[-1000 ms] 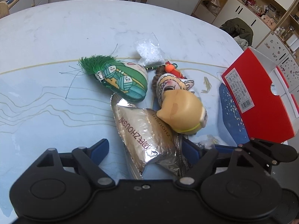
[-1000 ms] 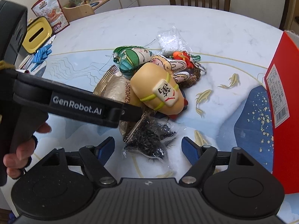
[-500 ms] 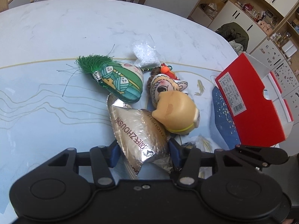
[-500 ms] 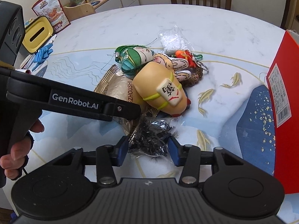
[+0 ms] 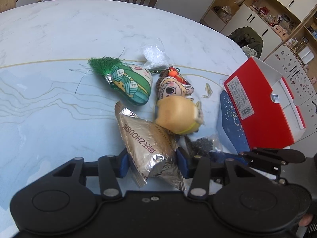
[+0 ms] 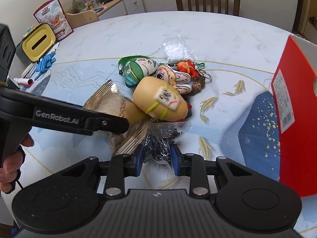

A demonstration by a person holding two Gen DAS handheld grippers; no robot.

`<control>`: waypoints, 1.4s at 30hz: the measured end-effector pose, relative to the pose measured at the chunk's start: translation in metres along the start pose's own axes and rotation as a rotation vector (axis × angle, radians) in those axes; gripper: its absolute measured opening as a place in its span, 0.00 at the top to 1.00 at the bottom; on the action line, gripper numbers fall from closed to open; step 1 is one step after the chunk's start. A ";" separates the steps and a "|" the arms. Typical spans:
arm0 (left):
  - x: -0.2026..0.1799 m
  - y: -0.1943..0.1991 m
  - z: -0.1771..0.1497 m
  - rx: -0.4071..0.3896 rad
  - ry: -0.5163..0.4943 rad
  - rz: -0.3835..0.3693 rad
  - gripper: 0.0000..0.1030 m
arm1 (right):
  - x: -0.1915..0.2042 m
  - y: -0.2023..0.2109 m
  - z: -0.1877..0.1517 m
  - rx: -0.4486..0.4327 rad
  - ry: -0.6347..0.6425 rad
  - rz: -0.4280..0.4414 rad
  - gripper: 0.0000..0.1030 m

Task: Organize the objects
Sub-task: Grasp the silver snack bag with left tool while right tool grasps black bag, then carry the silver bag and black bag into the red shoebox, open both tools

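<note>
Table holds three plush toys, three bags, one red box.

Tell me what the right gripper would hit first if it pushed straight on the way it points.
The right gripper, shut on the bag of dark bits, would likely meet the tan plush first; depth is unclear.

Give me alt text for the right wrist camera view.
The right gripper is shut on a clear bag of dark bits on a blue patterned table, beside a yellow plush and foil packet that the left gripper reaches over.
</note>
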State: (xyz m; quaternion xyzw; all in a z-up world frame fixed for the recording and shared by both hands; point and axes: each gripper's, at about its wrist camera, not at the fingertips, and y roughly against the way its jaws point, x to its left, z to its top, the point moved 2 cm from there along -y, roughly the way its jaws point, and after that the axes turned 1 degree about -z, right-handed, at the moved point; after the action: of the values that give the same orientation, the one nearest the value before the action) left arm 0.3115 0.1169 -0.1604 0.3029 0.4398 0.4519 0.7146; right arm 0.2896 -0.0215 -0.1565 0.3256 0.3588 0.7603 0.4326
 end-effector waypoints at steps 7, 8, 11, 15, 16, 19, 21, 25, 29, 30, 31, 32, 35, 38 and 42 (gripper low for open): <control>-0.008 0.020 -0.008 -0.016 0.008 -0.017 0.55 | -0.005 0.026 -0.002 -0.041 -0.018 0.015 0.73; -0.011 0.023 -0.010 -0.017 0.006 -0.018 0.55 | -0.006 0.031 -0.002 -0.048 -0.021 0.018 0.73; -0.020 0.031 -0.014 -0.023 -0.004 -0.026 0.55 | -0.011 0.045 -0.003 -0.068 -0.029 0.027 0.73; -0.037 0.045 -0.015 -0.035 -0.033 -0.038 0.55 | -0.018 0.069 -0.001 -0.099 -0.039 0.038 0.73; -0.043 0.049 -0.015 -0.038 -0.042 -0.038 0.55 | -0.019 0.075 -0.001 -0.109 -0.039 0.037 0.73; -0.061 0.057 -0.013 -0.050 -0.071 -0.044 0.55 | -0.027 0.095 0.001 -0.137 -0.047 0.037 0.73; -0.073 0.061 -0.011 -0.057 -0.089 -0.049 0.55 | -0.033 0.106 0.001 -0.151 -0.053 0.032 0.73; -0.102 0.065 -0.006 -0.067 -0.125 -0.072 0.55 | -0.049 0.127 0.002 -0.183 -0.067 0.023 0.73; -0.135 0.065 -0.001 -0.079 -0.170 -0.098 0.55 | -0.070 0.145 0.001 -0.211 -0.081 0.007 0.73; -0.144 0.065 0.001 -0.083 -0.184 -0.103 0.55 | -0.076 0.149 0.000 -0.217 -0.085 0.003 0.73; -0.153 0.064 0.002 -0.087 -0.196 -0.107 0.55 | -0.082 0.153 -0.001 -0.222 -0.088 -0.001 0.73; -0.161 0.062 0.004 -0.091 -0.208 -0.111 0.55 | -0.088 0.157 -0.002 -0.227 -0.091 -0.006 0.73; -0.186 0.056 0.008 -0.094 -0.234 -0.124 0.55 | -0.107 0.167 -0.005 -0.238 -0.102 -0.022 0.73; -0.211 0.047 0.011 -0.096 -0.264 -0.128 0.55 | -0.128 0.176 -0.009 -0.250 -0.114 -0.043 0.73; -0.240 0.033 0.015 -0.089 -0.299 -0.131 0.55 | -0.158 0.185 -0.014 -0.261 -0.132 -0.070 0.73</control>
State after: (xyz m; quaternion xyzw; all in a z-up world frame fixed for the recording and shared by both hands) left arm 0.2629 -0.0894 -0.0413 0.3055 0.3270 0.3734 0.8126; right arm 0.2650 -0.2342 -0.0405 0.3031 0.2391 0.7619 0.5201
